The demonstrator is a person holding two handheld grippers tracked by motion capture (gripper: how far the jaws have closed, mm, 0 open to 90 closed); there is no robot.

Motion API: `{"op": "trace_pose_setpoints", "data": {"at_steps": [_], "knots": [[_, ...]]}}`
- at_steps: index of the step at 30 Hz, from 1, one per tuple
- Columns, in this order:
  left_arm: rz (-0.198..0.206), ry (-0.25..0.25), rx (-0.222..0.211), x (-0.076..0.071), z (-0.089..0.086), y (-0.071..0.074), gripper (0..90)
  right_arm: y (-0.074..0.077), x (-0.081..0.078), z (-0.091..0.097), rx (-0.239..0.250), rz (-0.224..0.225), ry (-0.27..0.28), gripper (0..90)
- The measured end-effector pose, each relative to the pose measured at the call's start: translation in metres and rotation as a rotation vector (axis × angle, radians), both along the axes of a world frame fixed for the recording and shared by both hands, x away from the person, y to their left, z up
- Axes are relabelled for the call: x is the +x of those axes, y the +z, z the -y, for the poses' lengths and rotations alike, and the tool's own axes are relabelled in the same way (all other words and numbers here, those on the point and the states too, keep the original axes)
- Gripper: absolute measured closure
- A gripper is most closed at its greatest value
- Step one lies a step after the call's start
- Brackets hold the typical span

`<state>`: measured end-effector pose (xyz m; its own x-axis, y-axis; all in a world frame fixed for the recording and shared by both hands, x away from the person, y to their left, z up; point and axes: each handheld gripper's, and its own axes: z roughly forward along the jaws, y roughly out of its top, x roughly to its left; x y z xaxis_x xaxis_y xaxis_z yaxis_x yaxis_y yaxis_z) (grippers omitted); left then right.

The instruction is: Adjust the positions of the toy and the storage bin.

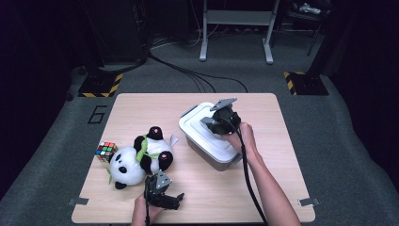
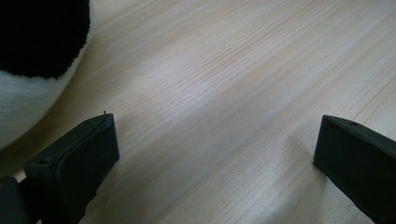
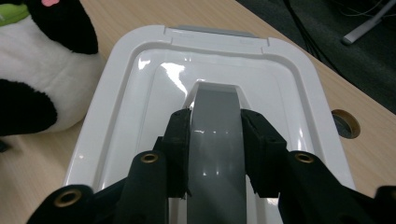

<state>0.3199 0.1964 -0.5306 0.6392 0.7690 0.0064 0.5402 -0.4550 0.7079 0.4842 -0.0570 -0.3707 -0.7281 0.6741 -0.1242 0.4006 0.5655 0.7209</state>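
On top of the white box lid (image 3: 140,74), the right gripper (image 3: 215,126) squeezes the grey handle (image 3: 215,140). Near the panda (image 1: 136,157), the left gripper (image 2: 215,149) is open.

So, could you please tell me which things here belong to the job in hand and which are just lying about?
In the job:
- right tongs, shut on the grey handle
- white lid
- storage box

Lying about:
- plush panda
- puzzle cube
- left tongs, open over the table

free: bare table (image 1: 211,188) between jaws | obstacle: panda (image 1: 136,160) (left), box (image 1: 209,136) right
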Motion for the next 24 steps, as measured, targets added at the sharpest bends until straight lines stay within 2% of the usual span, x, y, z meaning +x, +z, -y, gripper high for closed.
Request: {"op": "trace_pose_setpoints", "data": {"at_steps": [3,9,10,14,18,24], "knots": [[0.001,-0.005,0.001,0.0,0.0,0.0,0.0,-0.0004,0.0003,0.0008,0.013,-0.014,-0.007,65.4],[-0.001,-0.01,0.003,0.0,-0.0002,0.0002,0.0,-0.001,0.0009,0.0015,0.08,-0.087,-0.03,66.9],[0.0,-0.009,0.002,0.0,-0.0001,0.0001,0.0,-0.0011,0.0014,0.0019,0.08,-0.085,-0.022,67.0],[-0.001,-0.01,0.003,0.0,-0.0002,0.0002,0.0,-0.0008,-0.0006,-0.0008,0.097,-0.103,-0.047,67.1],[-0.001,-0.009,0.002,0.0,-0.0001,0.0002,0.0,-0.0023,0.0021,-0.0002,0.149,-0.145,-0.073,67.3],[-0.001,-0.011,0.003,0.0,-0.0002,0.0002,0.0,-0.0035,0.0015,-0.0038,0.201,-0.196,-0.094,67.6]]}}
